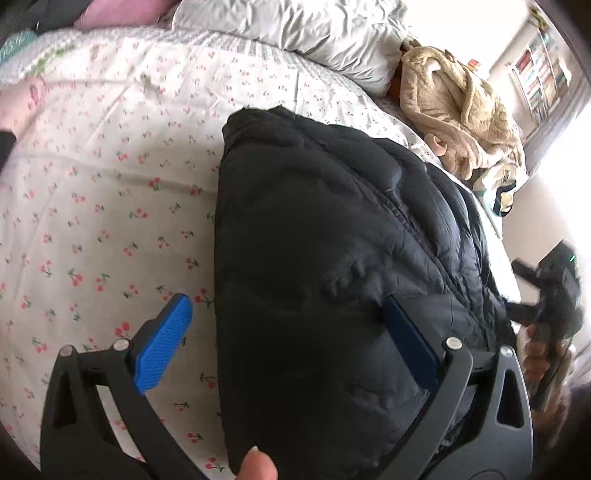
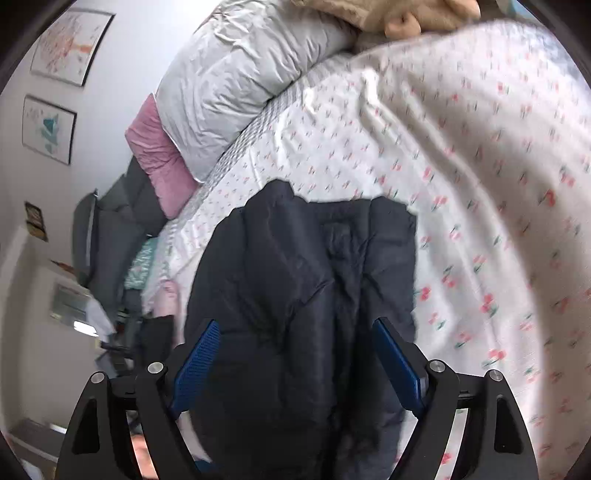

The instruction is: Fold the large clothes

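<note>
While spread wide, both tools (image 1: 291,339) (image 2: 295,363) gripping nothing, black jacket (image 1: 332,240) between fingers; pillow (image 1: 314,33), beige blanket (image 1: 458,107) beyond.

Black puffer jacket (image 2: 295,288), bunched on cherry-print bedsheet (image 2: 461,166), between spread blue-padded fingers (image 2: 197,365) of right gripper (image 2: 297,365).

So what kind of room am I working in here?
Most likely a bedroom: the black puffer jacket lies on a bed with a cherry-print sheet, a rumpled white duvet and a pink pillow; a bookshelf stands beyond.
</note>
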A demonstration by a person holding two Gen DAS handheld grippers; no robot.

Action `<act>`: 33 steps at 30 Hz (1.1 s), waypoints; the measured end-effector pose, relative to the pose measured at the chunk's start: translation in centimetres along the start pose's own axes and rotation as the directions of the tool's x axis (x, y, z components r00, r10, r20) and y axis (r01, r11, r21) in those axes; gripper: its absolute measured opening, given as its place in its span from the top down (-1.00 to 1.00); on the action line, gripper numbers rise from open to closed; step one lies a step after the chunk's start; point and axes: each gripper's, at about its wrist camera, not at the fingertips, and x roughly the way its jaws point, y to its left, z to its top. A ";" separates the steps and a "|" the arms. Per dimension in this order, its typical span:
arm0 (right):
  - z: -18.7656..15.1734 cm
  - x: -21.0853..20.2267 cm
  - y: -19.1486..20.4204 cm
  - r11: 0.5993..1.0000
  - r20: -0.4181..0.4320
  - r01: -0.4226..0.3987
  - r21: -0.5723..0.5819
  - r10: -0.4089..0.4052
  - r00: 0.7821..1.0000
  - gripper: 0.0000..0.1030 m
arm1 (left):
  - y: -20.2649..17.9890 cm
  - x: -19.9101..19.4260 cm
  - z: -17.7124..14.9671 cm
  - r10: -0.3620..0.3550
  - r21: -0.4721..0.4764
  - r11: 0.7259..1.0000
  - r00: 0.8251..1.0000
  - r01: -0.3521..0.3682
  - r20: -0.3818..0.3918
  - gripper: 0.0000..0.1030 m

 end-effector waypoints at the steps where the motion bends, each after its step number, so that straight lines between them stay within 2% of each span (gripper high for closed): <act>1: 0.0 0.4 -0.1 1.000 -0.019 0.006 0.009 -0.005 1.000 -0.66 | 0.5 0.3 0.1 -0.017 -0.028 0.999 1.000 0.017 -0.008 -0.99; 4: -0.3 2.1 -0.9 0.999 -0.063 0.023 0.032 -0.021 0.998 -0.66 | 1.5 1.1 0.3 -0.087 -0.083 0.993 0.996 0.085 -0.019 -0.99; 6: -0.2 3.2 -1.8 0.998 -0.086 0.018 0.059 -0.012 0.996 -0.66 | 2.3 2.2 0.3 -0.153 -0.144 0.979 0.987 0.146 -0.039 -0.99; 10: -0.4 4.5 -3.4 0.996 -0.106 -0.001 0.089 0.011 0.994 -0.68 | 4.0 4.6 -0.3 -0.304 -0.276 0.923 0.948 0.268 -0.099 -0.99; 13: -0.3 5.3 -4.1 0.994 -0.106 -0.040 0.099 0.051 0.993 -0.77 | 5.1 6.0 -0.9 -0.373 -0.343 0.885 0.920 0.315 -0.118 -1.00; 16: -0.2 6.6 -5.2 0.988 -0.105 -0.097 0.123 0.110 0.988 -0.81 | 5.3 6.8 -1.3 -0.408 -0.375 0.862 0.906 0.342 -0.112 -1.00; 21: 0.0 7.5 -7.3 0.959 -0.089 -0.200 0.202 0.221 0.971 -0.82 | 5.0 7.1 -1.7 -0.434 -0.395 0.844 0.895 0.363 -0.104 -1.00; 25: -0.1 7.6 -6.9 0.965 -0.097 -0.203 0.166 0.221 0.971 -0.81 | 4.3 7.1 -1.9 -0.432 -0.403 0.842 0.896 0.359 -0.103 -0.97; 26: -0.2 7.6 -6.6 0.970 -0.095 -0.194 0.149 0.209 0.973 -0.70 | 4.1 6.9 -1.8 -0.421 -0.397 0.848 0.901 0.352 -0.102 -0.93; 28: -0.5 7.4 -6.1 0.969 -0.086 -0.206 0.139 0.219 0.972 -0.33 | 3.2 6.0 -1.4 -0.389 -0.371 0.868 0.916 0.331 -0.094 -0.84; 29: -0.5 7.1 -5.8 0.964 -0.073 -0.229 0.137 0.240 0.968 0.03 | 3.0 5.7 -1.2 -0.380 -0.362 0.873 0.921 0.326 -0.087 -0.75; 30: -0.5 6.7 -5.5 0.958 -0.054 -0.255 0.135 0.264 0.963 0.25 | 2.7 5.2 -1.0 -0.369 -0.349 0.880 0.926 0.322 -0.076 -0.71; 33: -0.3 5.5 -4.5 0.952 -0.008 -0.289 0.098 0.292 0.956 0.43 | 1.4 3.4 -0.5 -0.352 -0.300 0.897 0.935 0.325 -0.037 -0.48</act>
